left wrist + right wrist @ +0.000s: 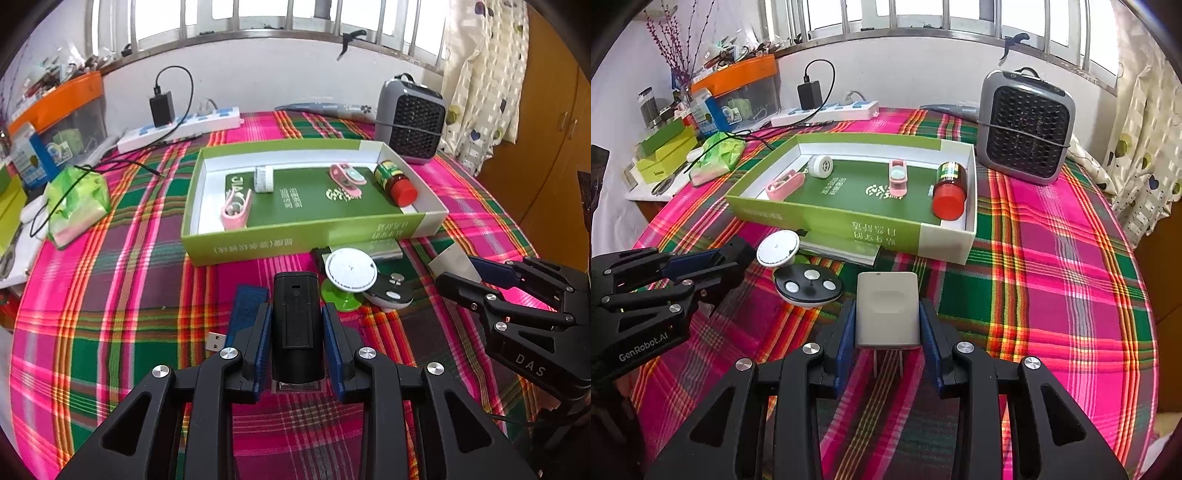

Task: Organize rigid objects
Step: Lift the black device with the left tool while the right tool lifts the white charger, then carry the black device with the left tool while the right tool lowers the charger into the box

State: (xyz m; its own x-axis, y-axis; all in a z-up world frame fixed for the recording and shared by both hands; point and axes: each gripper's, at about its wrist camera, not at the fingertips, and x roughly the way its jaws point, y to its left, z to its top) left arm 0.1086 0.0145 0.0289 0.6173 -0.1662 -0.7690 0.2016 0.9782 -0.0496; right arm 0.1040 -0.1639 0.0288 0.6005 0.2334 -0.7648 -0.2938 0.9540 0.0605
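My left gripper [295,325] is shut on a black block-shaped device [295,325], held above the plaid cloth in front of the green box [306,236]. My right gripper [888,325] is shut on a white plug adapter [887,310] with its prongs pointing toward me. The box [942,240] holds two pink clips [897,177], a white tape roll [820,167] and a red-capped jar [948,192]. A white round disc [351,272], a green suction cup [341,299] and a black-and-white round gadget [809,288] lie before the box.
A blue flat item [245,306] and a USB plug [215,340] lie left of my left gripper. A grey heater [1027,127] stands at the back right. A power strip [177,129], a green tissue pack [75,203] and storage boxes [665,151] crowd the left.
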